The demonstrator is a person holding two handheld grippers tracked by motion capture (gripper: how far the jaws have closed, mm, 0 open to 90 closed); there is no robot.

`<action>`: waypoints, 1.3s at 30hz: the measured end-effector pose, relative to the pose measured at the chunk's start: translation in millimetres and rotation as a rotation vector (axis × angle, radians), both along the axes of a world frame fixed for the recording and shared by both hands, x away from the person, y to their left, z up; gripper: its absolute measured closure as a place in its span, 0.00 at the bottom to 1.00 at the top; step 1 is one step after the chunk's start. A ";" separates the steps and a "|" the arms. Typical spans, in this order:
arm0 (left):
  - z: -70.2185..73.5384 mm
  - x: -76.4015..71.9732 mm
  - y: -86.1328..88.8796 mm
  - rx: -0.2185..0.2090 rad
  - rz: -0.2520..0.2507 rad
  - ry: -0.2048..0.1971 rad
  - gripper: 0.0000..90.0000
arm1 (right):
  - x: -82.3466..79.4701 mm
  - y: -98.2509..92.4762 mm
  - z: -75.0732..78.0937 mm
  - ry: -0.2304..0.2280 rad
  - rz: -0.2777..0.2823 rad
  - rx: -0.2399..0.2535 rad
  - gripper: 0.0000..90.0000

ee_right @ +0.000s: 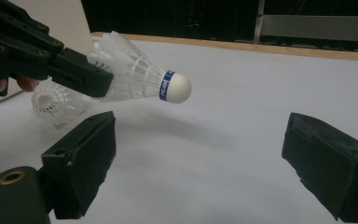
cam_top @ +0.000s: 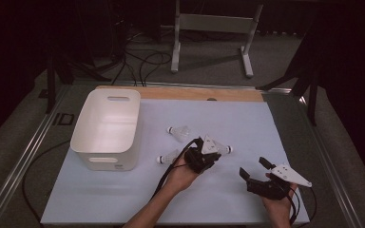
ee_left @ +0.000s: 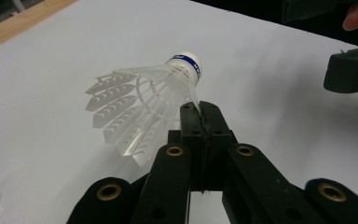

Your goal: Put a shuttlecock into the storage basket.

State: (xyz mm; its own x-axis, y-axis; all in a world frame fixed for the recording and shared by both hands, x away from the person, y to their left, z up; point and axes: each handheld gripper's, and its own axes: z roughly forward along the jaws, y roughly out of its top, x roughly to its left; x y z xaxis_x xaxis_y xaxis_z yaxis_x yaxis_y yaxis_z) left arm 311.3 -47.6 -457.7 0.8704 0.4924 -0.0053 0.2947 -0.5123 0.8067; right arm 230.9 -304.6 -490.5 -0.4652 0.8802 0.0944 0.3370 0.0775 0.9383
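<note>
The left claw has its jaws pinched together on the skirt of a shuttlecock, which is held clear of the table, cork end pointing away from the hand towards the right claw. That right claw rests near the table's front edge with its jaws standing wide and nothing between them; from its own camera the held shuttlecock hangs just ahead of the gap, a little above it and to the left.

Counting from above, there are three shuttlecocks: the one in the left claw, a second lying just beyond that claw, and a third lying just to its left. The third lies between the left claw and a white bin, which stands further left, open at the top, with a slot handle in each end. Apart from that shuttlecock, nothing lies between claw and bin.

One bin, two claws, one pale blue sheet covering the table. A wooden strip runs along the far edge beyond both claws, and past it a white frame stands on the floor among dark cables
</note>
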 end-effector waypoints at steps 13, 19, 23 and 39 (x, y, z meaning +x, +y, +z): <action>8.9 0.3 9.8 -0.016 0.016 -0.014 1.00 | 0.6 3.1 -0.8 0.001 0.014 -0.006 0.11; 12.5 1.6 15.5 -0.017 0.025 -0.024 1.00 | 0.7 3.9 -0.8 0.003 0.013 -0.010 0.11; 14.7 2.2 18.5 -0.026 0.031 -0.027 1.00 | 0.7 3.6 -0.9 0.005 0.013 -0.012 0.11; 20.8 3.0 26.5 -0.030 0.030 -0.030 1.00 | 0.6 3.0 -0.9 -0.001 0.012 -0.012 0.11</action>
